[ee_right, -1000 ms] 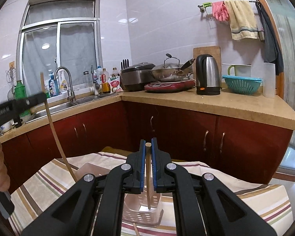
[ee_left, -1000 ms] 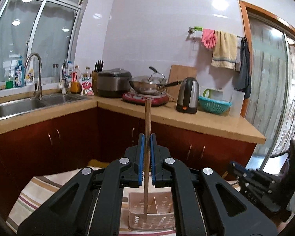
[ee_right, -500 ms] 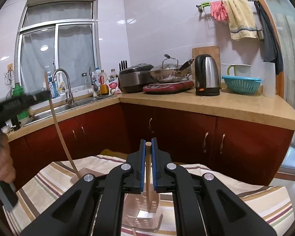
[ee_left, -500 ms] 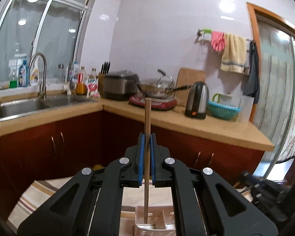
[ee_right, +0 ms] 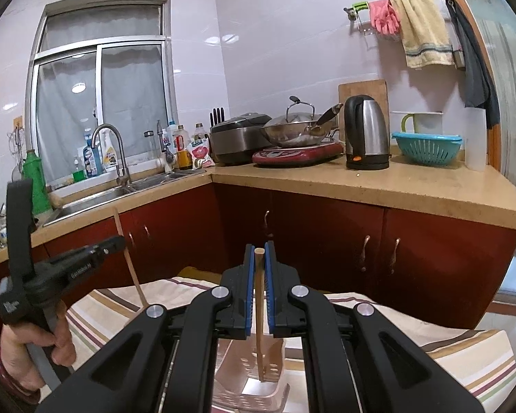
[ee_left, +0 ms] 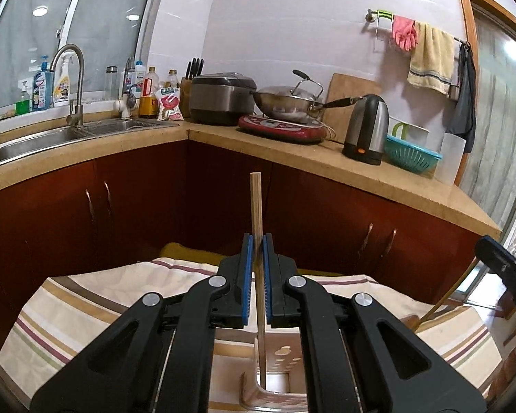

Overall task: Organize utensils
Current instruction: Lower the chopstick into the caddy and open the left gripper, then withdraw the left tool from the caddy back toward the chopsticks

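My left gripper (ee_left: 256,241) is shut on a wooden chopstick (ee_left: 257,206) held upright, its lower tip inside the pink perforated utensil holder (ee_left: 285,361) on the striped cloth. My right gripper (ee_right: 259,249) is shut on a second chopstick (ee_right: 259,309), also upright, its tip down in the same holder (ee_right: 271,361). The left gripper with its chopstick (ee_right: 129,258) shows at the left of the right wrist view. The right gripper's chopstick (ee_left: 443,299) shows at the right of the left wrist view.
The striped tablecloth (ee_left: 86,296) covers a table in front of red kitchen cabinets (ee_left: 137,206). Behind is a counter with sink (ee_left: 51,134), rice cooker (ee_left: 222,98), wok (ee_left: 285,101), kettle (ee_left: 366,134) and teal basket (ee_left: 411,153).
Both grippers have lowered toward the holder, and both chopstick tips now reach deeper into it. The left gripper has dropped lower and closer to the table.
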Demonstrator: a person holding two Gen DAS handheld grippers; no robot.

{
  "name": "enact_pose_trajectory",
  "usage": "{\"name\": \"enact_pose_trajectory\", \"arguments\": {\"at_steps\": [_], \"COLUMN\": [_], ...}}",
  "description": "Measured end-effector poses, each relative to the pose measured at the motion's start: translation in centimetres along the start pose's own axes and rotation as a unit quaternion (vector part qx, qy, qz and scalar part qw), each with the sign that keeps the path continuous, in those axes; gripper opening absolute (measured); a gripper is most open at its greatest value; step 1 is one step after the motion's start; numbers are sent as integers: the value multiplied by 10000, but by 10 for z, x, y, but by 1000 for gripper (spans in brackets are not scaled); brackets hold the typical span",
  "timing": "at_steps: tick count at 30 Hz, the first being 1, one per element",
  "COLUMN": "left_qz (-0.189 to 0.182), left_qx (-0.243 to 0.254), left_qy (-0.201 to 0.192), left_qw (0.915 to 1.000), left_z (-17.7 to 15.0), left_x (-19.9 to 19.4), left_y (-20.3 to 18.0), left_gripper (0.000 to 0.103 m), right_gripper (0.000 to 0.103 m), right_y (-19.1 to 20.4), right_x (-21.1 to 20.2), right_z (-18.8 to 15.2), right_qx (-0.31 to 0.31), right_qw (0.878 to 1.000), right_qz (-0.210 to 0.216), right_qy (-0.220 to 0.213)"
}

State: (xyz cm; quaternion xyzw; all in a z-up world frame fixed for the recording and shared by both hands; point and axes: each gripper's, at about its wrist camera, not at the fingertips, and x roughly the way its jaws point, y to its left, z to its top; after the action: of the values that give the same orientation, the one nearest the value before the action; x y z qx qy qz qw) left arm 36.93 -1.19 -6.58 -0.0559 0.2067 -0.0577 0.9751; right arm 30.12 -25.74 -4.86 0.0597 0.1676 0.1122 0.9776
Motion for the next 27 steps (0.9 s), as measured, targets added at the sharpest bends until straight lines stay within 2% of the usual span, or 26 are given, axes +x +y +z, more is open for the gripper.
{"name": "enact_pose_trajectory", "arguments": {"at_steps": [2,4,5,6,10,11,12,14,21,27], "left_qz": [11,26,37,63,110,121,118,131,180,304], "left_qx": [-10,-69,-85,-109,-132,-132,-148,-176,-151,87], "left_qy": [60,134,159,175,168,164,157,168,159,75], "left_qw": [10000,9999,9998,9998,9997,9997,9997,9996,9996,9995], "left_z": [-2,-5,-6,-7,-12,-13,-14,-17,-26,-36], "left_x": [3,6,7,7,3,2,0,-2,-18,-39], "left_y": [1,4,5,6,10,11,12,15,19,17], "left_gripper": [7,13,23,37,52,57,59,62,76,79], "right_gripper": [6,6,6,7,11,22,35,43,55,61], "right_y": [-2,-5,-7,-12,-25,-27,-29,-31,-35,-38], "right_x": [3,6,7,9,11,11,10,5,-12,-33], "right_z": [0,0,0,-1,-8,-8,-10,-12,-16,-23], "right_qx": [62,110,152,256,542,574,610,626,606,540], "right_qw": [10000,9999,9998,9995,9980,9977,9975,9973,9969,9964], "right_qz": [29,-2,-7,-8,-80,-96,-130,-232,-380,-565], "right_qy": [58,112,134,192,318,336,345,295,334,335]}}
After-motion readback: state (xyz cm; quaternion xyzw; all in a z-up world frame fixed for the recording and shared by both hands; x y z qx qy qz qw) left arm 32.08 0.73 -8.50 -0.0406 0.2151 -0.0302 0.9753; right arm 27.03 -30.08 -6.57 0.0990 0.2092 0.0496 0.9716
